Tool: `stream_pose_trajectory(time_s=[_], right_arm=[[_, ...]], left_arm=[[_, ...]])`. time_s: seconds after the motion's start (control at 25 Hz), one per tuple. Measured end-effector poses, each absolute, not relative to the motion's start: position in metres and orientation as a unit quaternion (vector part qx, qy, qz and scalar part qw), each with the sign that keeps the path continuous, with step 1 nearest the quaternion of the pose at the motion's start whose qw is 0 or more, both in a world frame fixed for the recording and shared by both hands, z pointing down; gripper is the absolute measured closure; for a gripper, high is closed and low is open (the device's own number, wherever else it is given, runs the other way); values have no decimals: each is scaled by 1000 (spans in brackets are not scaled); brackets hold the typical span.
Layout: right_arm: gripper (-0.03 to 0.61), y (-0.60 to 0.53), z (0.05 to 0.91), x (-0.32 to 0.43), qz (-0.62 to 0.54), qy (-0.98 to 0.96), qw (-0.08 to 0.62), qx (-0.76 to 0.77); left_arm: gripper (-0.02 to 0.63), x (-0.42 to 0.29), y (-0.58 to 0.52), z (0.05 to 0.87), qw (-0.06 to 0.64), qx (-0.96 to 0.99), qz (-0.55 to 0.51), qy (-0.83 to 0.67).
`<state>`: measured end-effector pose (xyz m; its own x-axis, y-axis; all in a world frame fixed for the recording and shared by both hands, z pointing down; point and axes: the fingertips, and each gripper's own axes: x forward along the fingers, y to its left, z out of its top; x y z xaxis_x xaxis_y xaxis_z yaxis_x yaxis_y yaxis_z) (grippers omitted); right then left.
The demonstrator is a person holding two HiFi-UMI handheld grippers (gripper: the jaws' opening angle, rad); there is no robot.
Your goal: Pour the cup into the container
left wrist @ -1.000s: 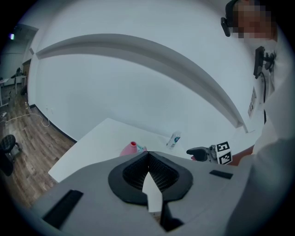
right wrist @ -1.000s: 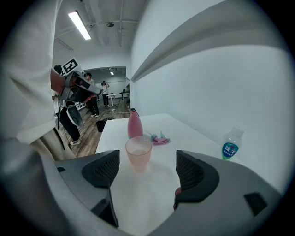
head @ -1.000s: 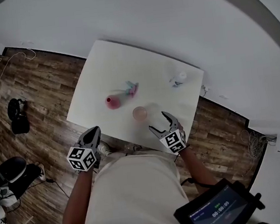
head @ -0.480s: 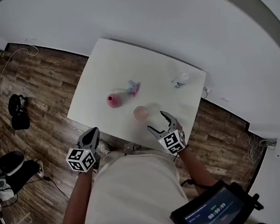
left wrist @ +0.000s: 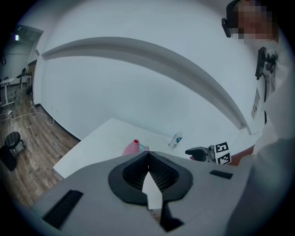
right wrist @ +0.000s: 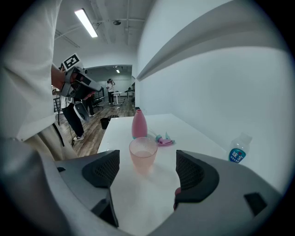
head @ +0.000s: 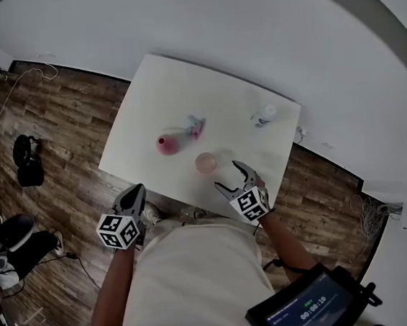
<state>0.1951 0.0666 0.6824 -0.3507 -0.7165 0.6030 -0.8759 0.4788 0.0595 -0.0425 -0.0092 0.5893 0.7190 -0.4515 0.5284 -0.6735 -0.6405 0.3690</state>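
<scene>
Right gripper point(head: 228, 175) gapes empty just short of the cup point(head: 205, 163), left gripper point(head: 134, 195) closed and idle; best to straddle the cup squarely and squeeze gently.

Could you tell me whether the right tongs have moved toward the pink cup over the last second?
No. The right tongs sit open at the same gap from the pink cup as before in the head view.
</scene>
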Motion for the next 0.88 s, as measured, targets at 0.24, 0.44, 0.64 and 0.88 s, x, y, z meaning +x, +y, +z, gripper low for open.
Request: stream_pose_trajectory(time_s=[0.24,0.44,0.64,0.88], right_arm=[[212,61,691,193,142,-812,287,489],[212,57,703,188,146,-816,292,477],[212,51,714,185,149,-821,297,465],[212,50,727,181,155,-823,300,456]], left_arm=[[601,-50,-5,587,282,880,202,-326],[601,-56,-3,587,282,876,203,-333],[601,-56,-6,585,282,875,206,-336],[601,-57,-3,586,284,872,211,-338]])
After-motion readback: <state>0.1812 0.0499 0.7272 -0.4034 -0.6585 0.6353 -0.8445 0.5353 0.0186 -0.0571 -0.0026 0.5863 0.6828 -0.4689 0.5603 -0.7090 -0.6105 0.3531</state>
